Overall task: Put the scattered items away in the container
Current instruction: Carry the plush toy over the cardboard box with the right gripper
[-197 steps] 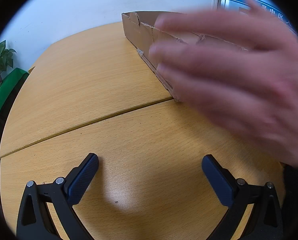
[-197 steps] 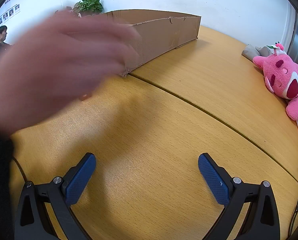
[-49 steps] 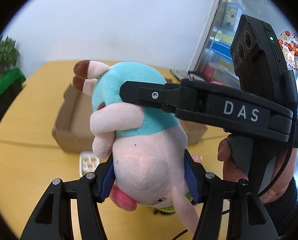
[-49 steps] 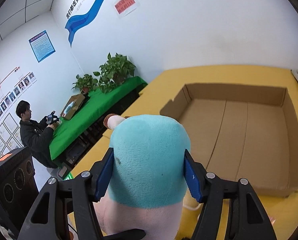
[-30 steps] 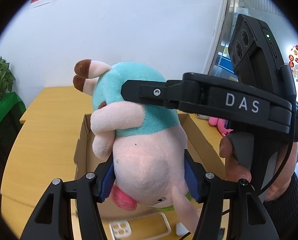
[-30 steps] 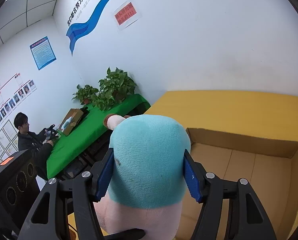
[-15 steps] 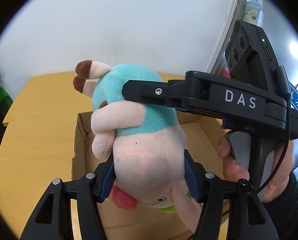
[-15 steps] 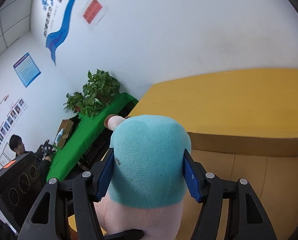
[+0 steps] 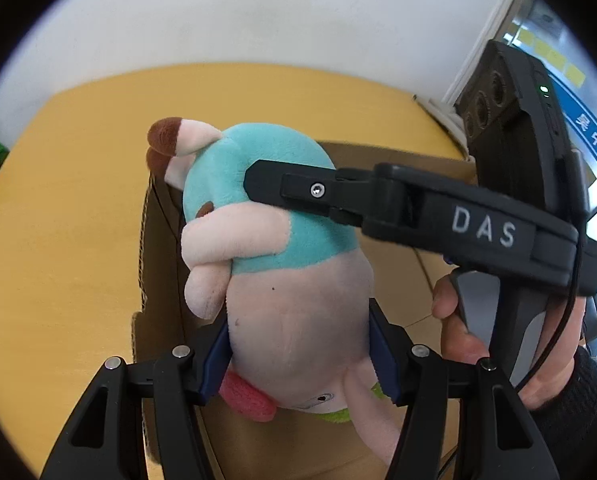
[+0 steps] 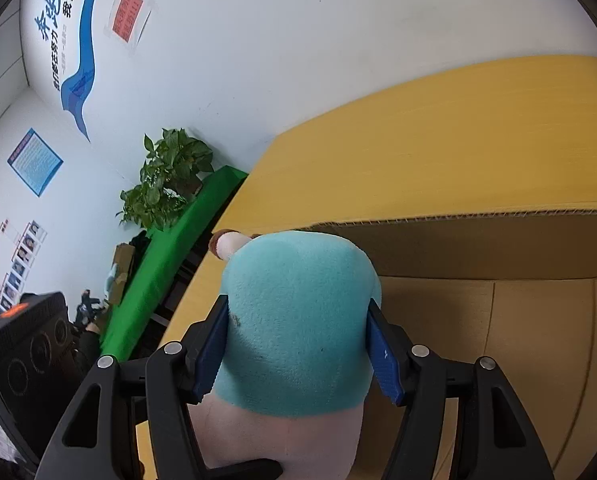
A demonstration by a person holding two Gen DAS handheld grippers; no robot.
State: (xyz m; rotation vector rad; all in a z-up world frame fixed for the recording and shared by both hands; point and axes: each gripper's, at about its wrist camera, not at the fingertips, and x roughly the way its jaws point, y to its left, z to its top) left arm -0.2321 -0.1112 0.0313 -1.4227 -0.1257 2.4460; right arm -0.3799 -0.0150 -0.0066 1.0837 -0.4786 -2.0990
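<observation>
Toy: a plush toy with a teal upper half and a pale pink body, held in the air by both grippers over the open cardboard box.
Left gripper: its blue fingers stand about halfway apart and press on both sides of the pink body, low down near the red patch.
Right gripper: its fingers are likewise about half open and squeeze the teal half from both sides; in the left wrist view its black arm lies across the toy's top.
Position: the toy hangs above the box's inside, near one cardboard wall; the box stands on the yellow wooden counter.
Handling: likely light and soft; the stuffing gives under the pads, so a firm squeeze across the thick middle seems safest. The limbs and ear look floppy and make poor holds.
Slip: the fuzzy fabric should grip the pads well; breakage is no worry, and a short drop into the box should do no harm.
Writing: "DAS" in white letters on the right gripper's arm, seen from the left wrist.
Signs: a red notice and blue Chinese lettering on the wall, too small to read.
Hand: a hand in a dark sleeve holds the right gripper's handle.
</observation>
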